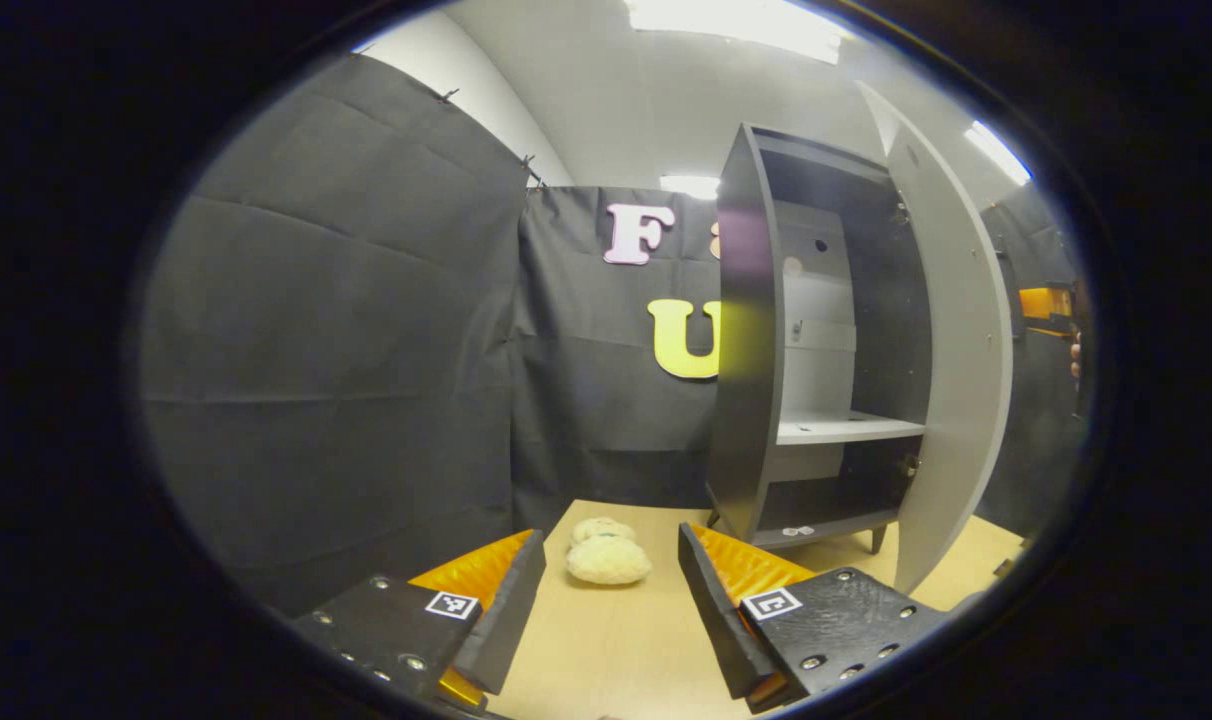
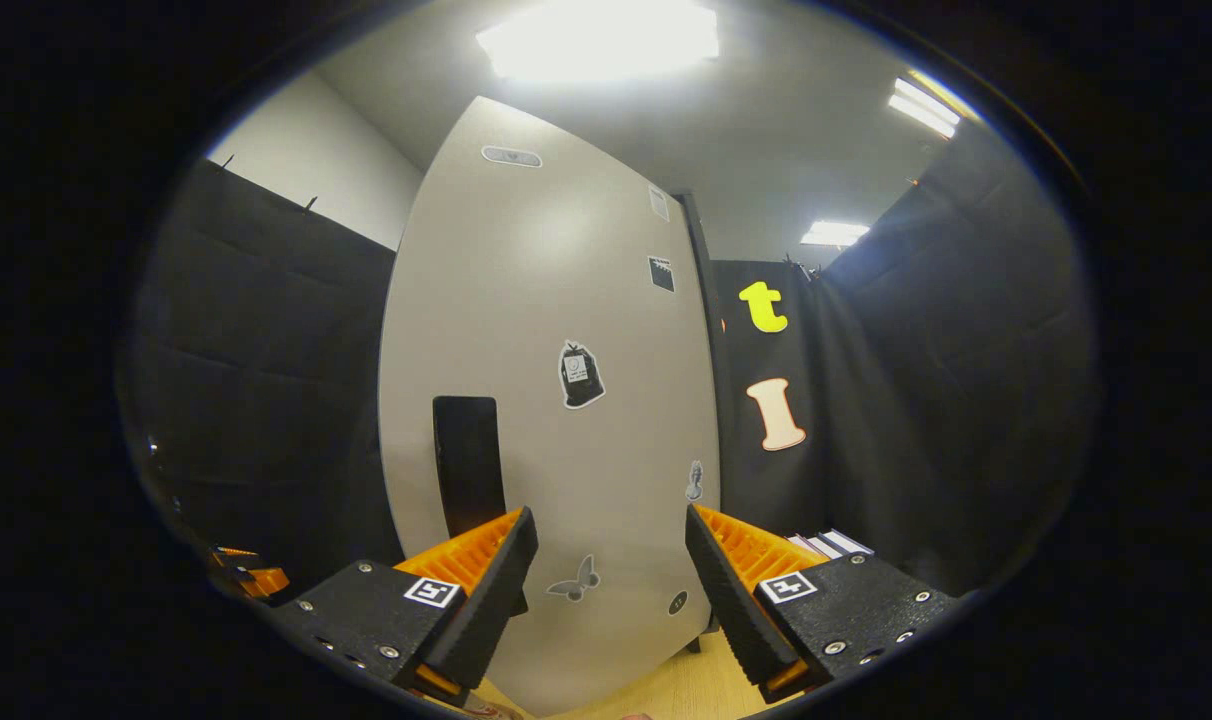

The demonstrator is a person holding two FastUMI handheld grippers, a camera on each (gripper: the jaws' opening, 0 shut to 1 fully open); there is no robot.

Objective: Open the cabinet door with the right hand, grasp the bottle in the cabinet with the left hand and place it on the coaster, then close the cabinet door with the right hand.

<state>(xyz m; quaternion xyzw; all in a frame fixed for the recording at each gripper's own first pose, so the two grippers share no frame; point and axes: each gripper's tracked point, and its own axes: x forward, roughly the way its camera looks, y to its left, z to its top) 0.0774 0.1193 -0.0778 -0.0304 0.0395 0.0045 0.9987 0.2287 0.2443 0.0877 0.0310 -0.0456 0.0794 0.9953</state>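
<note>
- Cabinet, tall, dark grey board with a pale back panel [image 1: 746, 330], as seen in the left gripper view: it stands at the far end of the light wooden tabletop [image 1: 606, 650]. Its pale grey flat door [image 1: 951, 380] is swung wide to the right.
- The white inner shelf [image 1: 846, 428] is bare where visible, and the bottle's place cannot be made out from here.
- Two cream, fluffy round pads [image 1: 608, 560], likely the coaster, lie on the tabletop just ahead of the left gripper [image 1: 611, 590]. Its jaws are spread apart and hold nothing.
- In the right gripper view the door's outer face carries small stickers and a black upright rectangular handle [image 2: 466, 465] near its free edge.
- The right gripper [image 2: 611, 580] hovers close before the door with its jaws parted and empty. Its left finger [image 2: 476, 570] overlaps the handle's lower end in the picture; whether they touch cannot be told.
- Handling, by judgement: the door is a stiff, light panel turning on hinges. It is best pushed or gripped at the handle, far from the hinge, where the least force is needed. The soft pad would give slightly under a bottle, so an upright, gentle set-down is advisable.
</note>
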